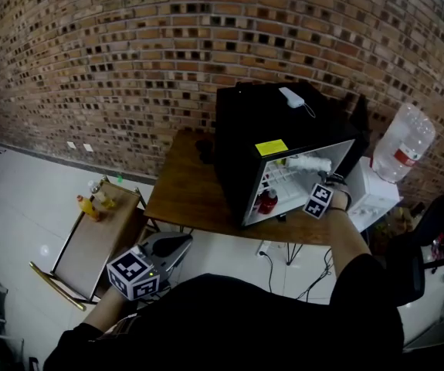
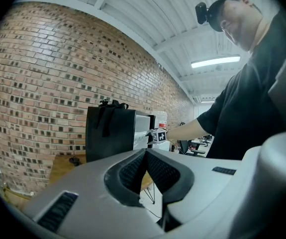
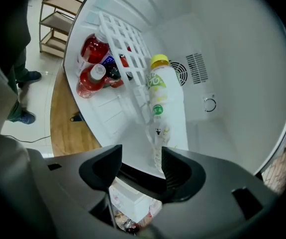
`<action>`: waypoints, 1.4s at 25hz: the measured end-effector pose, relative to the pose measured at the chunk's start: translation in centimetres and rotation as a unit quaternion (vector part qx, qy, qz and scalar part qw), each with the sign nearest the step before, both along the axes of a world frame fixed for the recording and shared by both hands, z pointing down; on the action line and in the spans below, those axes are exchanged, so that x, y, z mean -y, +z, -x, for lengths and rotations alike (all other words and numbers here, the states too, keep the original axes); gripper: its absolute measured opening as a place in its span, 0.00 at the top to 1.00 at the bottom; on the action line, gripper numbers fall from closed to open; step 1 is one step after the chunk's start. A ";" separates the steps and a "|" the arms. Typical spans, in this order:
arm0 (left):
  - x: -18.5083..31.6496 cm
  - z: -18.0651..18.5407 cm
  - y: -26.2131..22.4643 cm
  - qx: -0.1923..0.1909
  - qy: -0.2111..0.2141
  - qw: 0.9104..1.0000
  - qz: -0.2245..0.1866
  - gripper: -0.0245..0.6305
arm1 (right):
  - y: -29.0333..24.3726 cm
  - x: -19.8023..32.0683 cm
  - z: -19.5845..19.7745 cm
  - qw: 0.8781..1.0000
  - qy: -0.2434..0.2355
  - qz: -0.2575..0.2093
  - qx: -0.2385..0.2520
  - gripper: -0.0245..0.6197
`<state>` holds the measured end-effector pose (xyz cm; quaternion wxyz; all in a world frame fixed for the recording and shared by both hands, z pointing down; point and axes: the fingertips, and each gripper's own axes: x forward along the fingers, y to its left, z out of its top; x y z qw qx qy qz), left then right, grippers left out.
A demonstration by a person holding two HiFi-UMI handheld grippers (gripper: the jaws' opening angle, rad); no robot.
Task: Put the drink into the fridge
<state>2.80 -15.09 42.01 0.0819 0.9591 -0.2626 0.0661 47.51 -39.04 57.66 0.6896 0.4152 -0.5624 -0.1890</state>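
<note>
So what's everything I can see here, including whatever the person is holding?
Fridge: one, black, door open, on the table.
Table: one, brown wood, under the fridge.
Yellow-capped bottle: one, pale, inside the fridge.
Red bottles: two, red, also inside the fridge.
Water jug: one, clear, right of the fridge.
Shelf unit: one, wooden, left of the table.
Left gripper: one, grey, jaws shut, empty.
Right gripper: one, dark, jaws apart, at the fridge.

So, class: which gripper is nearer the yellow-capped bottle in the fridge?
Right. The right gripper reaches into the fridge, the yellow-capped bottle lying with its base at the jaws; the left gripper hangs low, outside the fridge.
</note>
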 end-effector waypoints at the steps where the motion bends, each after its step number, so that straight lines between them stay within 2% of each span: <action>1: 0.0 0.1 0.0 0.000 -0.001 1.000 0.000 0.97 | 0.2 -0.2 0.3 1.000 -0.002 0.000 0.005 0.58; 3: 0.0 0.0 0.0 0.000 0.001 1.000 0.000 0.97 | 0.8 -0.6 0.8 1.000 -0.005 0.003 0.011 0.61; 22: -0.1 -1.3 0.3 0.003 0.020 1.000 0.005 0.97 | 2.8 -2.6 1.3 1.000 -0.010 0.014 0.023 0.61; 25: -0.1 -1.3 0.4 0.005 0.019 1.000 0.006 0.97 | 3.0 -1.9 0.8 1.000 -0.014 0.021 -0.001 0.61; 27: -0.1 -1.3 0.5 0.005 0.016 1.000 0.006 0.97 | 1.9 -0.5 0.3 1.000 -0.017 0.015 -0.020 0.68; 28: -0.1 -1.2 0.6 0.004 0.013 1.000 0.007 0.97 | 1.1 0.2 0.4 1.000 -0.020 0.006 -0.023 0.68; 31: 0.0 -0.8 0.6 0.003 0.007 1.000 0.009 0.97 | -0.5 1.4 2.2 0.999 -0.037 -0.014 -0.016 0.68; 35: -0.2 -0.6 0.6 0.003 0.006 1.000 0.009 0.97 | 0.3 1.1 3.4 0.999 -0.043 -0.007 -0.009 0.68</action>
